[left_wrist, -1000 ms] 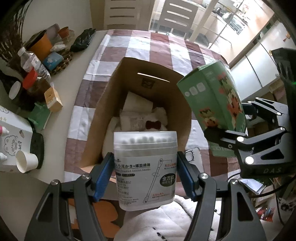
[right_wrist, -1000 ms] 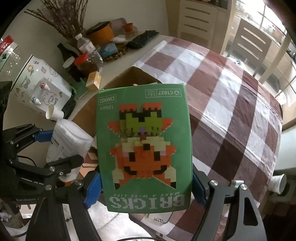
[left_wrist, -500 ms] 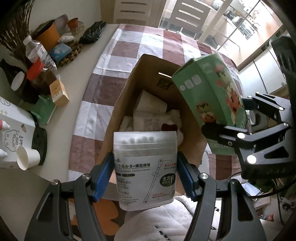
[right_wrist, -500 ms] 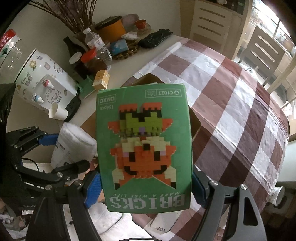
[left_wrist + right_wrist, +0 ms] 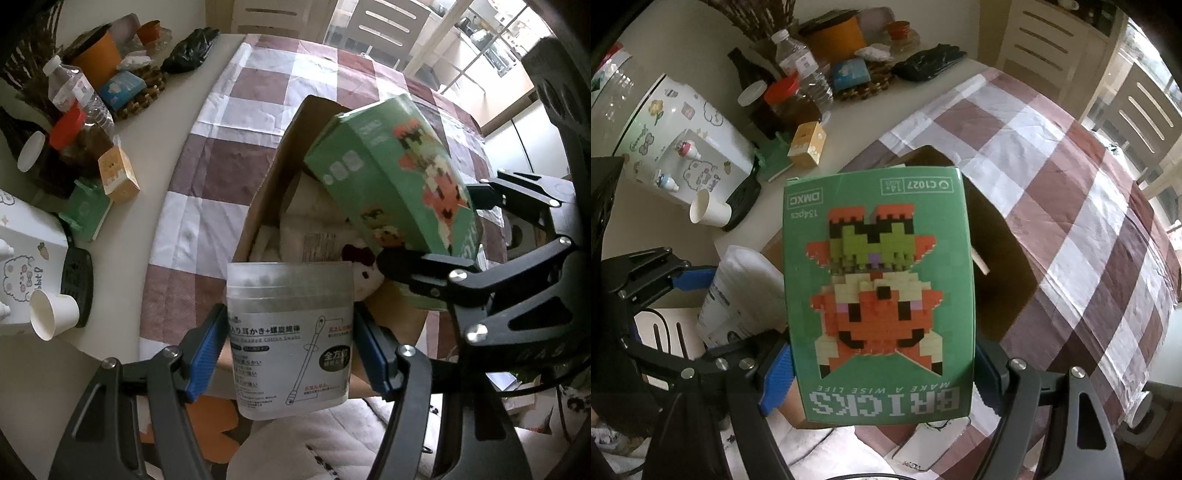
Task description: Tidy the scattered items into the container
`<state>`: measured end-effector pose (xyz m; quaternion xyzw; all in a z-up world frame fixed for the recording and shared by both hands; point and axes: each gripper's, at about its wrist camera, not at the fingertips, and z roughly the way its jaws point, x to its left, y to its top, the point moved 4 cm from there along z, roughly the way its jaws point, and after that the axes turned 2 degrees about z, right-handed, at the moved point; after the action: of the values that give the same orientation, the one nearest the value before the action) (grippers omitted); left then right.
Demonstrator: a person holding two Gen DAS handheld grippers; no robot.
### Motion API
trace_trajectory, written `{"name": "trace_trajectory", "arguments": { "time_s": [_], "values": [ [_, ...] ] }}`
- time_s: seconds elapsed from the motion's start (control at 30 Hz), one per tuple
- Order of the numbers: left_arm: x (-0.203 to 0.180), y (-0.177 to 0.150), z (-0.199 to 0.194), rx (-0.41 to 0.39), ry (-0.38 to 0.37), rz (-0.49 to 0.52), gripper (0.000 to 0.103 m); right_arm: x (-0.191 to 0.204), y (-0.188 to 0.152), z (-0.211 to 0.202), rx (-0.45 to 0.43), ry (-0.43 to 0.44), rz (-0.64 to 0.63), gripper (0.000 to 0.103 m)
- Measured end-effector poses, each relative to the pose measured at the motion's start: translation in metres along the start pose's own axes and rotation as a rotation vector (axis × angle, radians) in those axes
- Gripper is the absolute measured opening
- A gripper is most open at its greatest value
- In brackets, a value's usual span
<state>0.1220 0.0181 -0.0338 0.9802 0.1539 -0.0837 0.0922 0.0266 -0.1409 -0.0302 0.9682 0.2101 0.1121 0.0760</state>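
My left gripper (image 5: 290,350) is shut on a clear tub of cotton swabs (image 5: 288,332), blue pads pressed to both its sides, just in front of the near wall of an open cardboard box (image 5: 266,192). The box holds white packets and a small white plush with a red bow (image 5: 364,258). My right gripper (image 5: 882,373) is shut on a green bricks box (image 5: 879,295), held tilted over the cardboard box (image 5: 1001,251). In the left wrist view the green box (image 5: 391,177) hangs over the box's right part. The swab tub (image 5: 746,295) shows at left in the right wrist view.
The cardboard box stands on a brown-and-white checked cloth (image 5: 229,147). Left of the cloth the white tabletop carries a water bottle (image 5: 74,92), a red-lidded jar (image 5: 70,129), a small yellow carton (image 5: 116,173), a paper cup (image 5: 51,317) and a white appliance (image 5: 683,147). Chairs stand beyond the table.
Both grippers have moved closer over the cardboard box with their loads. The green box now covers more of the box's right side. Both grips are unchanged.
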Motion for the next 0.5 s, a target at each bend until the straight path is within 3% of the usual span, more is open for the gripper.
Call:
{"name": "trace_trajectory", "arguments": {
  "time_s": [0.43,0.5],
  "values": [
    [-0.006,0.001,0.004,0.019,-0.004,0.021,0.068,0.003,0.003,0.012,0.039,0.009,-0.007,0.083],
    [-0.007,0.001,0.005,0.017,-0.004,-0.021,0.068,0.004,0.003,0.012,0.047,0.008,-0.007,0.083]
  ]
}}
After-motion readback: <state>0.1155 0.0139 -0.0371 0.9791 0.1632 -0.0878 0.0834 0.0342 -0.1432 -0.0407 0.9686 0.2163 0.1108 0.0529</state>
